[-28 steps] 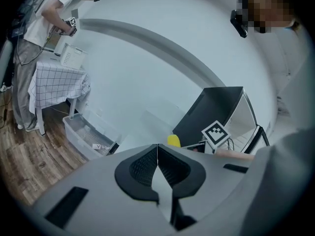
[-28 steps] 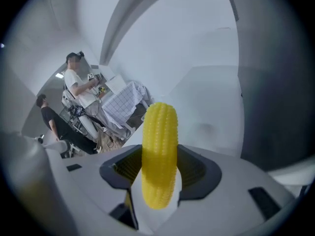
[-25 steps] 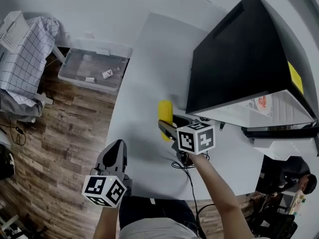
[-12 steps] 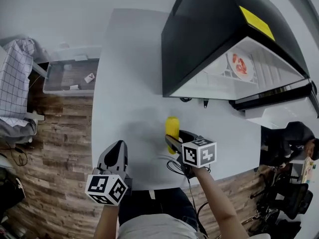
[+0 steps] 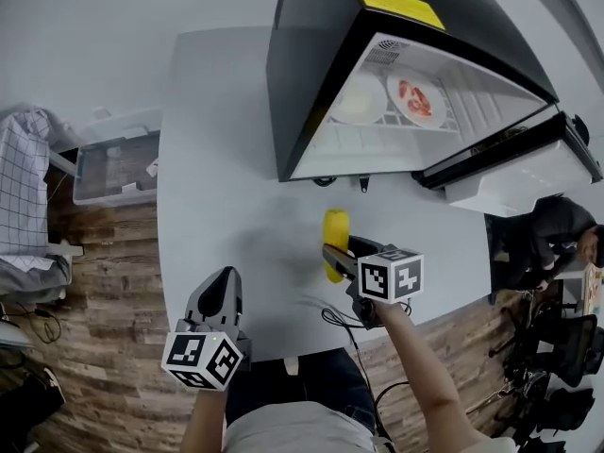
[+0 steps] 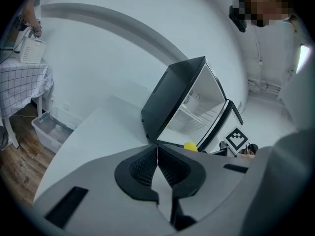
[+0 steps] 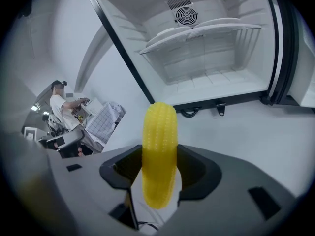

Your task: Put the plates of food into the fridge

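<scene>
Fridge (image 5: 304,74) open; two plates (image 5: 416,98) on shelf, none on tabletop (image 5: 226,159). Right gripper (image 7: 158,177) clamps corn (image 5: 336,240) toward near edge, judged last item. Left gripper (image 6: 157,162) closed, empty.

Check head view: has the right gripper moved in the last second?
Yes. The right gripper, shut on the corn, was left of the near left corner of the fridge; now it is right of that corner, facing the open compartment.
</scene>
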Demonstrator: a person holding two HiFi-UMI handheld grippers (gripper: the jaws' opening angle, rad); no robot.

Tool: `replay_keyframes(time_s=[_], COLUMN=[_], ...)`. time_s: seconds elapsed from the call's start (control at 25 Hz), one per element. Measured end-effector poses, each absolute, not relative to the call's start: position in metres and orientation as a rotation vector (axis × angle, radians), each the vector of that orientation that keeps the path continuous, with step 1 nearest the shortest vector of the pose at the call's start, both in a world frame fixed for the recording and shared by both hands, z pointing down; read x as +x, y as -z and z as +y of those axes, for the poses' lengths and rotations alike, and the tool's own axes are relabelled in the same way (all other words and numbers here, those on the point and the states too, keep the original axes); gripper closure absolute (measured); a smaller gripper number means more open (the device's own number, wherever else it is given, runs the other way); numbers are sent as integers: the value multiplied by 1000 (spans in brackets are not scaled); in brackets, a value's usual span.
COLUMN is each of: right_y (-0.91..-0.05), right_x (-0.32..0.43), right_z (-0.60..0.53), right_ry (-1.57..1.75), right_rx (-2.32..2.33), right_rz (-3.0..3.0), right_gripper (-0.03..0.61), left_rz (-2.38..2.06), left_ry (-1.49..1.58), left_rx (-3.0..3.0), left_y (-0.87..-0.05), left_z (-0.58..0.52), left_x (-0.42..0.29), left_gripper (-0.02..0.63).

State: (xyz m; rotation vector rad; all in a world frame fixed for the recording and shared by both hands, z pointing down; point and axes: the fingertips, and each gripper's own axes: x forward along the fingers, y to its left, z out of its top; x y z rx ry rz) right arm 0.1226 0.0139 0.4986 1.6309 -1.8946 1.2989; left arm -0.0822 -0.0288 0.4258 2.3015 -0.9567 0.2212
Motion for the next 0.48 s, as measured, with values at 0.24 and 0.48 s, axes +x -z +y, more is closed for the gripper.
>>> replay_keyframes(time_s=[0.24, 0.48], right_y=[-482, -474], right_x=[167, 212], right_z=[2, -17], right_ry=[-1220, -1159], right_rx=[1650, 1600], right_rz=[-1895, -1917], right_gripper=[354, 354], left_rz=[-988, -1052], left_ry=[-209, -192], left_rx=[2291, 2263], left_y=[-422, -419], left_z=[-26, -18], left_x=[-66, -39], left_gripper=[604, 604])
